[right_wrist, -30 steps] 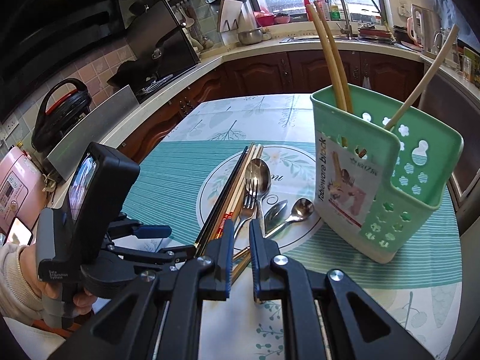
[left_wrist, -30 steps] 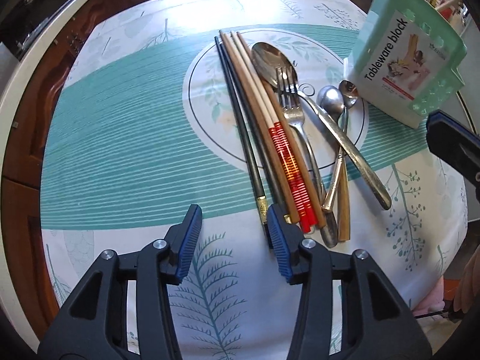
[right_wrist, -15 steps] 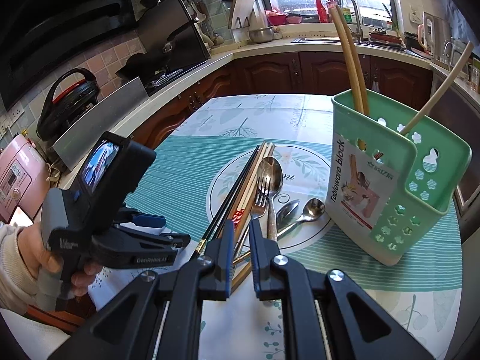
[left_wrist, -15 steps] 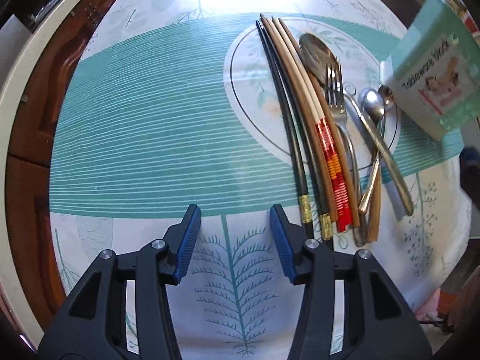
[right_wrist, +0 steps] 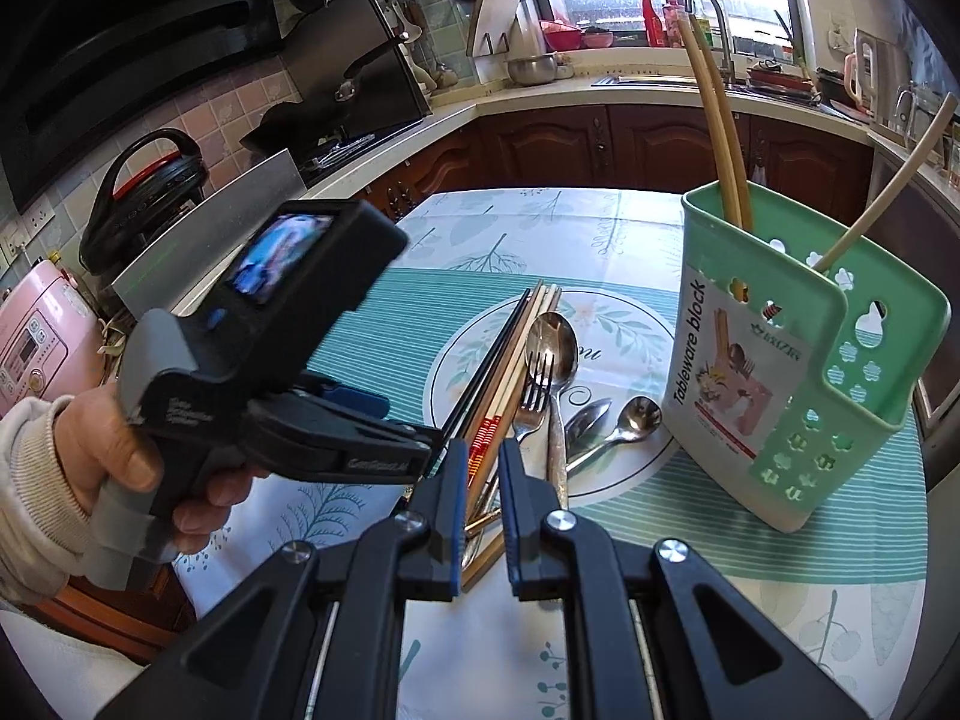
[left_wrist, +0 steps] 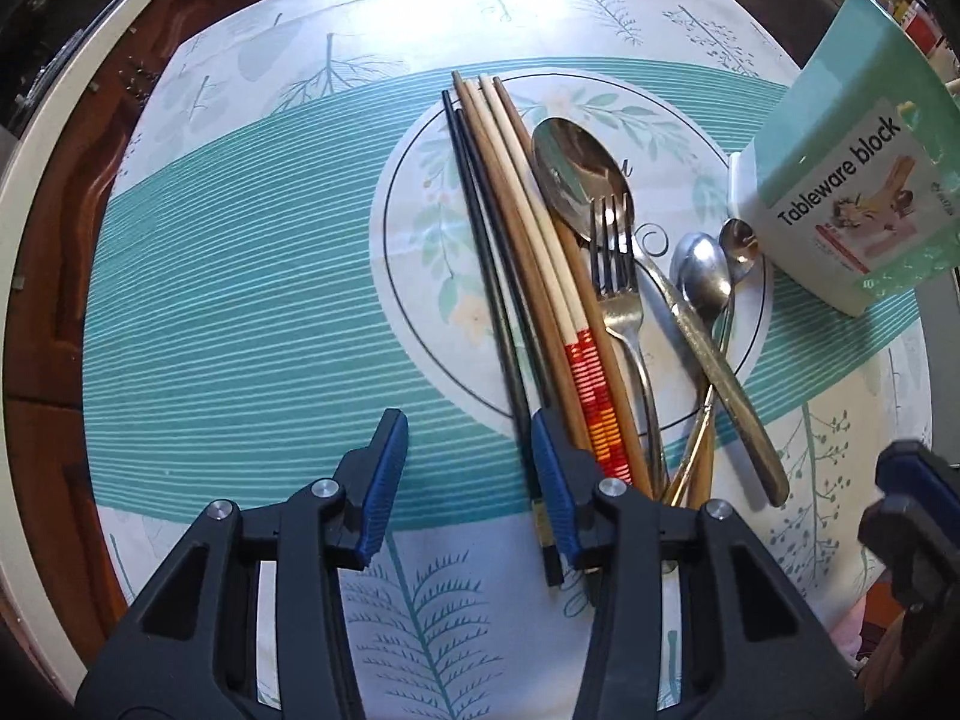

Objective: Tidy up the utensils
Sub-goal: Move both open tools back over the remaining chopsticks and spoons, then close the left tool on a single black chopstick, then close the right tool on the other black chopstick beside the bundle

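Several chopsticks [left_wrist: 522, 252], black, brown and pale with red bands, lie side by side on the table [left_wrist: 240, 312]. A big spoon [left_wrist: 570, 168], a fork [left_wrist: 618, 276] and two small spoons [left_wrist: 705, 276] lie to their right. My left gripper [left_wrist: 468, 474] is open, low over the table, its right finger at the near ends of the black chopsticks. My right gripper [right_wrist: 482, 468] is nearly closed and empty, above the utensil handles [right_wrist: 498, 420]. The green holder [right_wrist: 798, 396] stands upright with chopsticks in it.
The holder also shows in the left wrist view [left_wrist: 852, 180] at the far right of the table. A kitchen counter, stove and sink [right_wrist: 660, 78] lie beyond the table. A pink appliance [right_wrist: 36, 342] stands at the left.
My left gripper has moved forward and right, so its right finger now reaches the ends of the black chopsticks. My right gripper stays almost still, still nearly closed.
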Action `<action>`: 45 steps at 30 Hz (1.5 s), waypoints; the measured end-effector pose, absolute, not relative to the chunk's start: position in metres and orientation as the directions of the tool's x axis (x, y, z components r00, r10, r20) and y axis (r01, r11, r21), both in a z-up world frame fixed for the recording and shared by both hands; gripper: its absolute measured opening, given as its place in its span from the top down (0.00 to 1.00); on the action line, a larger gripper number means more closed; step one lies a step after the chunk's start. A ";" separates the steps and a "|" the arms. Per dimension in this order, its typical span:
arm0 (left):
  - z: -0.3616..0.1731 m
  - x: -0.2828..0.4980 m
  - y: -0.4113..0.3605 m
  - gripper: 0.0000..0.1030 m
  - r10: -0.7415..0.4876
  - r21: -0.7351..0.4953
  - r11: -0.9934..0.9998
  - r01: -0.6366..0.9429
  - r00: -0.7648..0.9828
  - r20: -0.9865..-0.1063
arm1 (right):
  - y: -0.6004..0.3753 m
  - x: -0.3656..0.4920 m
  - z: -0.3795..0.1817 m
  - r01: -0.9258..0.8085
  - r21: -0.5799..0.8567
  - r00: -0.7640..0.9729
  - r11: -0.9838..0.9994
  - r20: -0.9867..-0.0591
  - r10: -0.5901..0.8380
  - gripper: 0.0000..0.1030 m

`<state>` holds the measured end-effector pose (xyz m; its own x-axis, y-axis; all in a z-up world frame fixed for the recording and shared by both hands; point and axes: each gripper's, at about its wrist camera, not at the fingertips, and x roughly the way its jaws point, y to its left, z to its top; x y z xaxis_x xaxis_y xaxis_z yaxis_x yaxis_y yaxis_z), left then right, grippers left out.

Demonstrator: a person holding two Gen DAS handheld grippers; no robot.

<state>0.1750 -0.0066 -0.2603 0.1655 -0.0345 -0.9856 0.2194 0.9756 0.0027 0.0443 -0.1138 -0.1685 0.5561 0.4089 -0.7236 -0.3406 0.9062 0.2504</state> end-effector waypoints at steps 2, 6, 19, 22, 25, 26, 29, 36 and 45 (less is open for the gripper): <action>-0.265 0.179 -0.008 0.62 -0.030 0.005 0.975 0.224 0.152 -0.988 | -0.114 0.045 -0.169 -0.340 0.249 0.556 0.907 -0.725 0.407 0.90; -0.272 0.187 -0.010 0.63 -0.003 0.030 0.971 0.239 0.139 -0.990 | -0.115 0.044 -0.169 -0.339 0.255 0.552 0.906 -0.726 0.411 0.90; -0.283 0.236 -0.007 0.95 -0.017 -0.039 0.957 0.289 -0.080 -0.997 | -0.109 0.045 -0.171 -0.365 0.240 0.526 0.900 -0.744 0.412 0.90; -0.286 0.237 0.001 0.96 -0.024 -0.056 0.959 0.276 -0.118 -0.993 | -0.104 0.050 -0.172 -0.367 0.255 0.493 0.894 -0.762 0.420 0.90; -0.287 0.230 0.019 0.96 -0.019 -0.048 0.968 0.247 -0.119 -0.993 | -0.099 0.062 -0.173 -0.354 0.299 0.442 0.886 -0.782 0.440 0.90; -0.287 0.227 0.026 0.96 -0.022 -0.049 0.972 0.232 -0.118 -0.993 | -0.096 0.069 -0.174 -0.350 0.318 0.418 0.881 -0.789 0.450 0.90; -0.287 0.217 0.048 0.96 -0.034 -0.054 0.981 0.185 -0.112 -0.993 | -0.086 0.092 -0.180 -0.309 0.388 0.333 0.868 -0.811 0.481 0.90; -0.286 0.197 0.084 0.96 -0.058 -0.070 0.990 0.122 -0.098 -0.993 | -0.070 0.153 -0.231 -0.028 0.537 0.053 0.843 -0.841 0.538 0.90; -0.287 0.184 0.103 0.96 -0.087 -0.096 0.989 0.113 -0.083 -0.993 | -0.068 0.164 -0.266 0.138 0.510 -0.067 0.849 -0.850 0.522 0.91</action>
